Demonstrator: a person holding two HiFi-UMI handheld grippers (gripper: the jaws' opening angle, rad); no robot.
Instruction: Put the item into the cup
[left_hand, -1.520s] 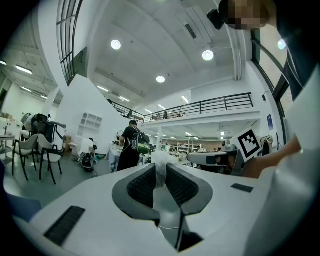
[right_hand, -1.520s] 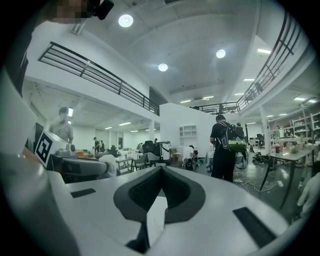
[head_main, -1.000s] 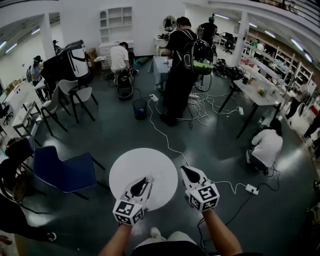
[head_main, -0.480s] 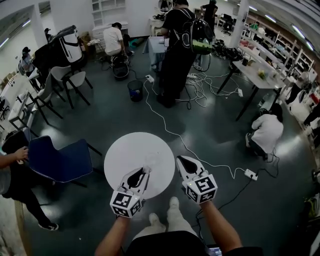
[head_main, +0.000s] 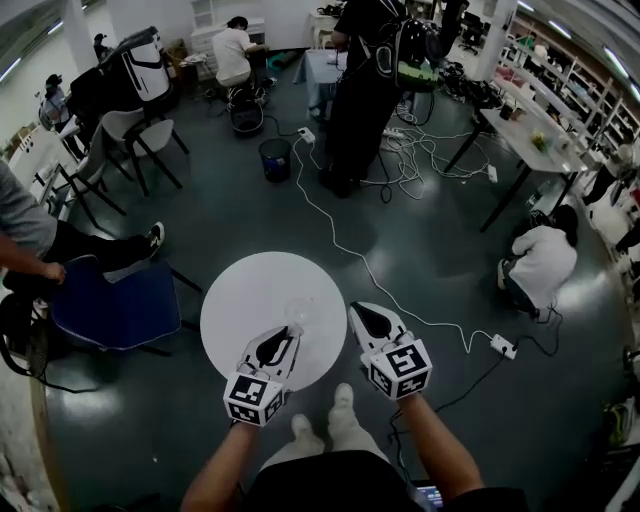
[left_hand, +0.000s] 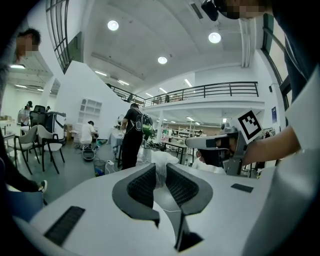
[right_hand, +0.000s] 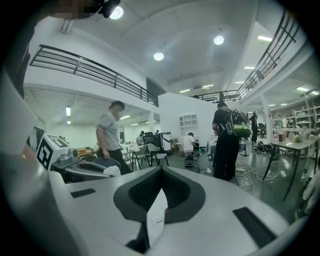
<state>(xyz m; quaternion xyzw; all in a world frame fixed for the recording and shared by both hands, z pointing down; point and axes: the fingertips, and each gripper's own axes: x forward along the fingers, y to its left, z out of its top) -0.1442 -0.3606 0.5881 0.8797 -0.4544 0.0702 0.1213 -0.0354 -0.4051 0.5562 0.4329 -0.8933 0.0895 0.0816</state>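
A clear cup (head_main: 300, 312) was clamped in the part-closed left gripper (head_main: 291, 334) over the round white worktop (head_main: 245, 295). A thin white item (right_hand: 156, 215) was pinched in the closed right gripper (head_main: 359, 311).

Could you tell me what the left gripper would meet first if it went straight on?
Probably the white table: the left gripper, shut on a clear cup, angles slightly down over it, though the height is hard to judge.
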